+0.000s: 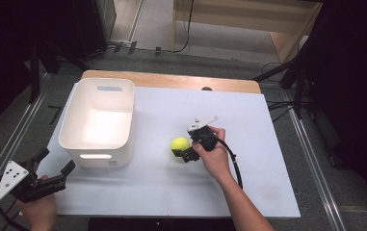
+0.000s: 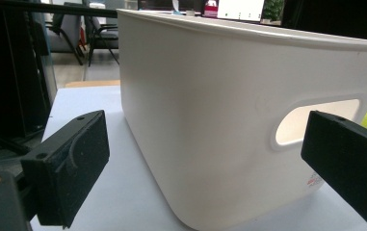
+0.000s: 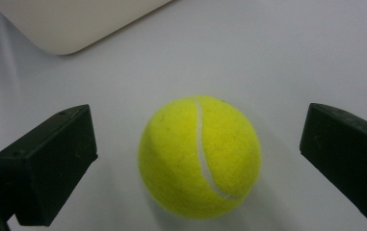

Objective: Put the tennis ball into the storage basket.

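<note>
The tennis ball (image 3: 199, 156) has fuzzy yellow felt with a smooth white seam. The bin (image 1: 99, 120) looks like smooth white plastic with a soft sheen. The table (image 1: 248, 125) has a matt white top and a wooden far edge. The right gripper (image 3: 198, 159) has matt black jaws.

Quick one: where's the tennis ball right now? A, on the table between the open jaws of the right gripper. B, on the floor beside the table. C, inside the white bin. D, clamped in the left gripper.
A: the tennis ball rests on the white table, with the right gripper open around it, a gap at each side; the white bin stands apart to its left.
</note>
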{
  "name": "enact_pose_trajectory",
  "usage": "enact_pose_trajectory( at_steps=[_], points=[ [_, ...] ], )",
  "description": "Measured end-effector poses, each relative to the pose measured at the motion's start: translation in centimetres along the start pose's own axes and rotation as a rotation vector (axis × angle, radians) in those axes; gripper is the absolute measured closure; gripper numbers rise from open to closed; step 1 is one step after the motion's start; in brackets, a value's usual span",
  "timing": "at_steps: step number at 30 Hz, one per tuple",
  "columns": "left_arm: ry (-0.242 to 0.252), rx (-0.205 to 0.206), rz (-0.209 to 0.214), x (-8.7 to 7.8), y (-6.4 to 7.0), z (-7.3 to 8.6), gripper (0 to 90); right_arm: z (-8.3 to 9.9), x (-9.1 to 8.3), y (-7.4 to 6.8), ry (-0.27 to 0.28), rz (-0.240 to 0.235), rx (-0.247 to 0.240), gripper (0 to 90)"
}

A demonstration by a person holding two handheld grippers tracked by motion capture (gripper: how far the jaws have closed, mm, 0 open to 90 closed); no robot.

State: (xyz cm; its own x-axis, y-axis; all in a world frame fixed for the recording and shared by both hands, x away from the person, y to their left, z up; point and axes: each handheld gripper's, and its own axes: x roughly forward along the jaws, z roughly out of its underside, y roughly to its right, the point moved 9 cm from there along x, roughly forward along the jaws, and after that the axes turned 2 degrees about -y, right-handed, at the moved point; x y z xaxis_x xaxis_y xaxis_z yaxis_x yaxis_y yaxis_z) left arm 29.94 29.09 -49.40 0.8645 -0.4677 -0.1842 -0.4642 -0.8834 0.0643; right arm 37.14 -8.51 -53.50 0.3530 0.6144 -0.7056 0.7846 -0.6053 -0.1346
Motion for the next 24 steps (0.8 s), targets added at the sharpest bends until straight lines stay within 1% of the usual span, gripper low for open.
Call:
enact_pose_trajectory(
  at_steps=[5, 6, 12, 14, 15, 16, 24],
  points=[
    [0.000, 0.001, 0.002, 0.0, 0.0, 0.0, 2.8, 0.1, 0.3, -0.1, -0.011, -0.006, -0.002, 0.0],
    [0.000, 0.001, 0.002, 0.0, 0.0, 0.0, 2.8, 0.1, 0.5, -0.1, -0.014, -0.008, -0.011, 0.0],
    [0.001, 0.001, 0.002, 0.0, 0.0, 0.0, 2.8, 0.3, 0.7, -0.1, -0.028, -0.004, -0.008, 0.0],
    [0.002, 0.000, 0.002, 0.0, 0.0, 0.0, 2.8, 0.3, 0.8, -0.1, -0.032, -0.009, -0.007, 0.0],
    [0.001, 0.000, 0.002, 0.0, 0.0, 0.0, 2.8, 0.4, 0.8, -0.1, -0.034, -0.008, -0.005, 0.6],
    [0.002, -0.001, 0.002, 0.0, 0.0, 0.0, 2.8, 0.4, 0.9, -0.1, -0.036, -0.005, -0.005, 3.0],
    [0.001, 0.000, 0.002, 0.0, 0.0, 0.0, 2.8, 0.7, 1.5, -0.2, -0.061, -0.005, -0.023, 3.3]
  ],
)
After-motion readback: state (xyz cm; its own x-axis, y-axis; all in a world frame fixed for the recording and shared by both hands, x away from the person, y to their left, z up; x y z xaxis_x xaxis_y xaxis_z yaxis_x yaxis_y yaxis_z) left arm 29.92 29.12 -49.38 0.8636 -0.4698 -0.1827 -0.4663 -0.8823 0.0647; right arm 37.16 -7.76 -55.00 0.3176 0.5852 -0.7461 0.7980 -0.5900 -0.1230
